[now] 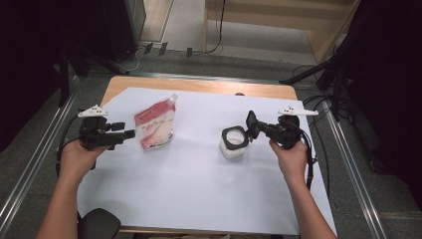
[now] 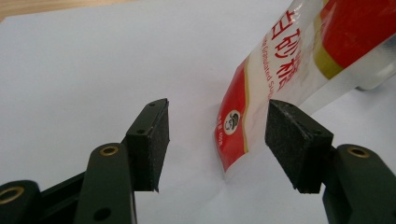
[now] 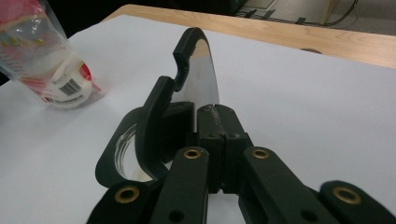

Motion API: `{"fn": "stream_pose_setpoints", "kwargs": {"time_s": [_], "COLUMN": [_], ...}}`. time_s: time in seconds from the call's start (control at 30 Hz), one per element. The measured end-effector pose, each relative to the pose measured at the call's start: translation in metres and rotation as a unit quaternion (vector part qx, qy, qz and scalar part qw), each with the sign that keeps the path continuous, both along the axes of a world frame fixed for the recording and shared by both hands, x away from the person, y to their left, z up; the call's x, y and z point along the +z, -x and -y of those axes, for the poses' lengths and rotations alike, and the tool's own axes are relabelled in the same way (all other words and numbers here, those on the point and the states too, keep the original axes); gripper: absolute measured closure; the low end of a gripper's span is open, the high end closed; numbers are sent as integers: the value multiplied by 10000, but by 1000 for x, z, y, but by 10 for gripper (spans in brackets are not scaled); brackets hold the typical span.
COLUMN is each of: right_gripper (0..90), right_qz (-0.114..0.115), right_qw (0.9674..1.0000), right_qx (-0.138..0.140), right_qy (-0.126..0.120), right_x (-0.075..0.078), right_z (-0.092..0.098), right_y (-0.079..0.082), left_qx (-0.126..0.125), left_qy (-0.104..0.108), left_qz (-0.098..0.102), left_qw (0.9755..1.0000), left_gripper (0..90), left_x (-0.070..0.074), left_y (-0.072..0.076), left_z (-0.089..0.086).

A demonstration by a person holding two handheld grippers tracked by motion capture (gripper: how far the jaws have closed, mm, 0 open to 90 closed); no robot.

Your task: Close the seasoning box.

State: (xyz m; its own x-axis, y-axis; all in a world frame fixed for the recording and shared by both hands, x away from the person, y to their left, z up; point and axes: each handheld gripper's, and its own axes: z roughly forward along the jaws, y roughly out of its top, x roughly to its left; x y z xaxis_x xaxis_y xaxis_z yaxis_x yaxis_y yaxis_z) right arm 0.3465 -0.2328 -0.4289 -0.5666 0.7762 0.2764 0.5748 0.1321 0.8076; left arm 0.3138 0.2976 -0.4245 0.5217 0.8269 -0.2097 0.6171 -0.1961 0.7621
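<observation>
Left gripper (image 1: 130, 133): held level just left of the sugar pouch, jaws pointing at it. In the left gripper view its jaws stand partly open with bare white paper between the pads (image 2: 157, 140); they grip nothing. The pouch's lower edge sits just beyond the right pad.

Sugar pouch (image 1: 154, 125): stands upright on the paper sheet, left of the jar and well apart from it. Its long axis runs bottom to top, leaning a little to the right, and the spout corner points up and away from the person. Red and white print faces the person.

Paper sheet (image 1: 199, 174): white, covers most of the table; a wooden strip of table (image 1: 199, 85) shows along the far edge.

Jar (image 1: 233, 144): small, white, with a black rim, standing upright on the paper sheet right of the pouch. Its mouth faces up and its hinged black lid (image 1: 252, 123) stands raised on the jar's right side.

Right gripper (image 1: 257, 128): comes in level from the right of the jar. Its jaws are closed together and pinch the edge of the raised lid (image 3: 187, 74).

In the way: nothing lies on the paper between pouch and jar.
</observation>
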Motion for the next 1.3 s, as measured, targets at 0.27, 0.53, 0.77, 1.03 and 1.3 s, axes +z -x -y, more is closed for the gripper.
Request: {"fn": "stream_pose_setpoints", "kwargs": {"time_s": [0.27, 0.53, 0.77, 1.03, 1.3], "right_gripper": [900, 900, 900, 900, 900], "right_qz": [53, 107, 111, 126, 104], "right_qw": [10000, 9999, 9998, 9996, 9991], "right_qx": [-18, 58, 129, 260, 381], "right_qy": [20, 20, 34, 76, 146], "right_x": [3, 5, 5, 5, 4], "right_z": [-1, -5, -11, -16, -23], "right_y": [3, 4, 6, 8, 9], "left_qx": [44, 28, 19, 15, 28], "left_qy": [-7, -147, -131, -162, -128], "left_qz": [-1, -3, 7, 21, 13], "left_qw": [10000, 9999, 9999, 9999, 9999], "left_gripper": [413, 414, 415, 419, 416], "left_x": [0, -1, -1, -1, -2], "left_y": [0, 0, 0, 0, 0], "left_z": [0, 2, 1, 1, 0]}}
